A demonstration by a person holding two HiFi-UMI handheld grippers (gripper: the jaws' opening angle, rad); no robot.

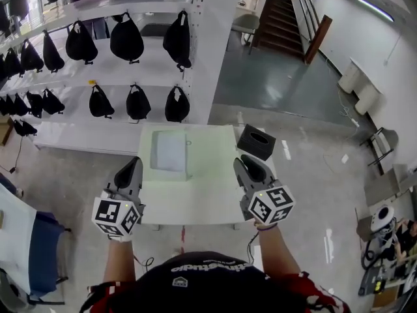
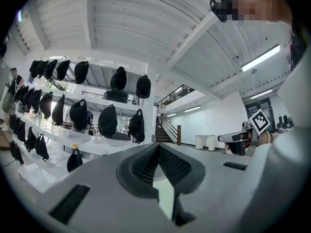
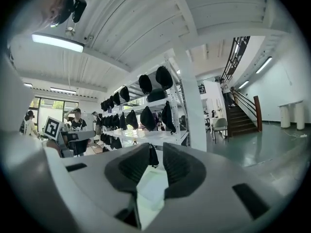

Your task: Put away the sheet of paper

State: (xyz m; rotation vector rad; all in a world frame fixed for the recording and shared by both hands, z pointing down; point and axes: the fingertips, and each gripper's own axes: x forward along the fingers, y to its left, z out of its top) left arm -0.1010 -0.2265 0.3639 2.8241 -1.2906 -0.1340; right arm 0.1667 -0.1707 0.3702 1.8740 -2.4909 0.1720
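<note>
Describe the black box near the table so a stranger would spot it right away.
Find the white table in front of the shelves of black bags. By its far right corner sits the black box, dark and raised, unlike the flat pale sheet at its left.

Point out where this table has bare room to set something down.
The table is bare across its near half, between the left gripper and right gripper, and in the strip between the sheet of paper and the black box. The far end is the crowded part: sheet at far left, box at the far right corner.
</note>
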